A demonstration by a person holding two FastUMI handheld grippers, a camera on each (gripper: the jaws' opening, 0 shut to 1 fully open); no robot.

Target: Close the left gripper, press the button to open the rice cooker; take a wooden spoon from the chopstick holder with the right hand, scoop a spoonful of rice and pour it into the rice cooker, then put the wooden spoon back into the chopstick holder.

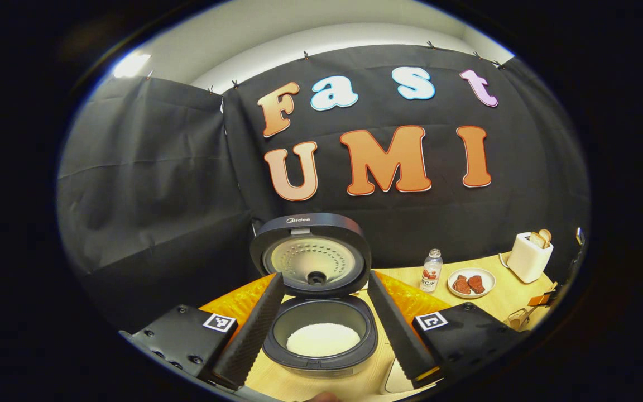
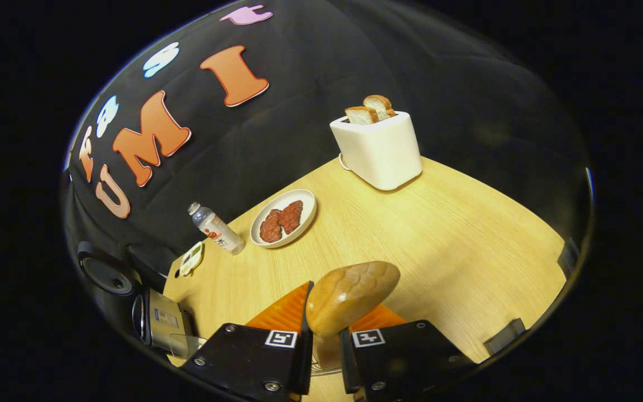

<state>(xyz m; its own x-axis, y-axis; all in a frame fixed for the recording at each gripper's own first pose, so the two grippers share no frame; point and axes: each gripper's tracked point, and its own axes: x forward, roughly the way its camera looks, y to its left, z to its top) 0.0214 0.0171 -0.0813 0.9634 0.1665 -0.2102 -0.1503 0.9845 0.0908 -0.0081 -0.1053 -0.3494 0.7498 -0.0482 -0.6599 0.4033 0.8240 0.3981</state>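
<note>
Rt hand-held gripper (image 2: 324,349) clamps wooden spoon (image 2: 349,296); rice cooker (image 1: 316,312) open (rice inside).

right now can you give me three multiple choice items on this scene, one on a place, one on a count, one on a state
1. Where does the small clear drink bottle stand?
A. beside the white plate of brown meat
B. on the white toaster
C. inside the rice cooker

2. How many bread slices stick out of the white toaster?
A. one
B. two
C. four

3. How is the black rice cooker's round lid?
A. shut
B. removed
C. raised open

Answers: 1 A, the bottle is next to the plate on the table; 2 B, two slices show; 3 C, the lid stands up over the pot of white rice.
</note>
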